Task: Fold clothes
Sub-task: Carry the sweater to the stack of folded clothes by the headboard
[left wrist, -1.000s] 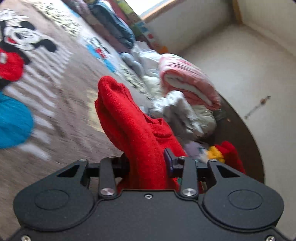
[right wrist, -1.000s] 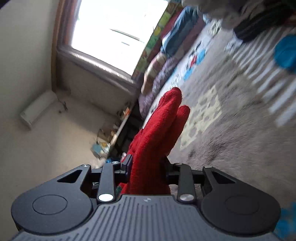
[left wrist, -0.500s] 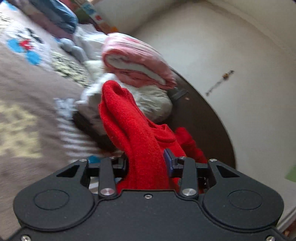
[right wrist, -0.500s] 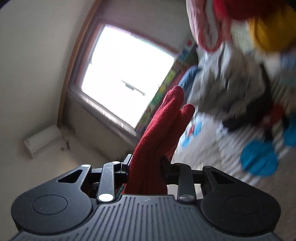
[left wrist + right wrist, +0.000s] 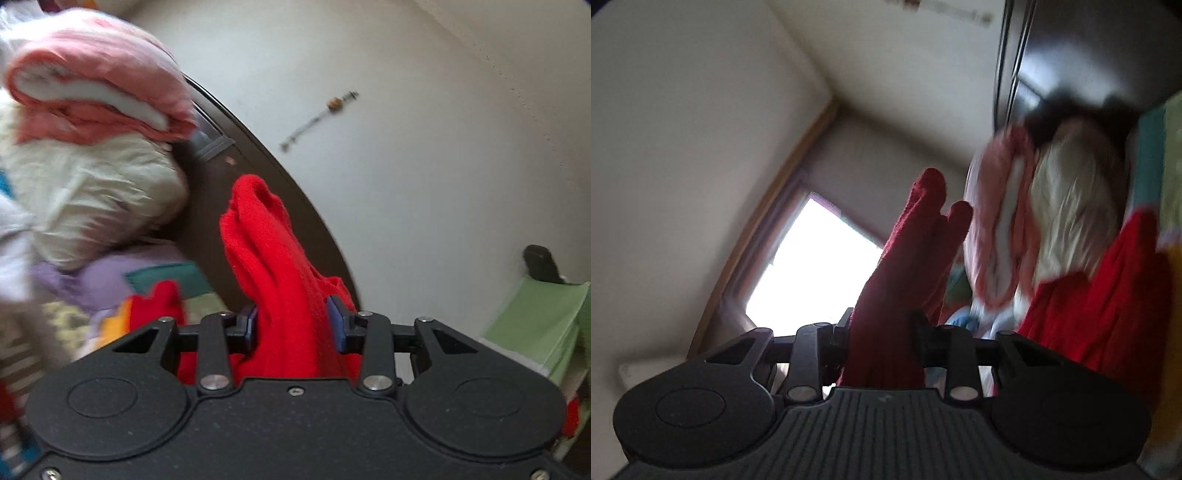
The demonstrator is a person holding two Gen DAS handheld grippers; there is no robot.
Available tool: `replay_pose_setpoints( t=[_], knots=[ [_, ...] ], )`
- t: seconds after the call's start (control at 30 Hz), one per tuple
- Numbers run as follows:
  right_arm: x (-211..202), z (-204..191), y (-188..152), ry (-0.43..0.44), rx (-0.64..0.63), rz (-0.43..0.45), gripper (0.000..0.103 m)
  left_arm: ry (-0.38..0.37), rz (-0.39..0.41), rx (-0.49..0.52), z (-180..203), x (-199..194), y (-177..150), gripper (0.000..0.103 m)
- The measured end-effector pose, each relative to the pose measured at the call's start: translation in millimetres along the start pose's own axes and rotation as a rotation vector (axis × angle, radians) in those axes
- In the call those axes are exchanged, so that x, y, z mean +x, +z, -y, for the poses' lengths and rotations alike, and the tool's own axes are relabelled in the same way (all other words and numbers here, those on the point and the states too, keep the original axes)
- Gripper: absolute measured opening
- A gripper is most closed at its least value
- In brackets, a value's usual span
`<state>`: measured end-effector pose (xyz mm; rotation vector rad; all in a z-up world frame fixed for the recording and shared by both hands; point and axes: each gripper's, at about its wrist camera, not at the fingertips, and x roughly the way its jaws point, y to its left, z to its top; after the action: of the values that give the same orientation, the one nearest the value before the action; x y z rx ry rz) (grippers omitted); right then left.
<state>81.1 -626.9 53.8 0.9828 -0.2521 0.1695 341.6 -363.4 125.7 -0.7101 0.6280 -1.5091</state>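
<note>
A folded quilt (image 5: 99,107) lies on a pillow (image 5: 92,192), left of the garment (image 5: 280,258).

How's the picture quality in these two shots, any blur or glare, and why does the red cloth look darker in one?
Left wrist view: the pink folded bundle smears with motion blur, while the left tongs and red garment stay sharp and evenly lit. Right wrist view: the window is blown out white, so the backlit red garment in the right tongs reads dark maroon; the background is heavily smeared.
</note>
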Motion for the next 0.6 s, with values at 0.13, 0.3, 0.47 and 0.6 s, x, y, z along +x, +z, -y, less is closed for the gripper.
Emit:
replay_pose_setpoints(
  t=[0.13,0.3,0.47,0.6],
  knots=[
    [-6.7,34.1,10.3,-0.087,0.029,0.108,0.033,-0.006,-0.041,-0.013,-15.3,48.8,8.4,0.037],
    [3.9,137.8,-16.9,-0.321,0.201,0.054,0.029,0.314,-0.205,-0.047,-76.7,87.8,-27.7,0.038],
    [5.9,119.3,-8.3,-0.273,0.078,0.084,0.057,0.252,-0.101,-0.111,-88.7,72.5,-38.0,0.042],
    [0.8,107.9,-1.8,-0.287,0.051,0.105,0.064,0.282,-0.086,-0.078,-78.0,71.6,-36.8,0.046]
  ],
)
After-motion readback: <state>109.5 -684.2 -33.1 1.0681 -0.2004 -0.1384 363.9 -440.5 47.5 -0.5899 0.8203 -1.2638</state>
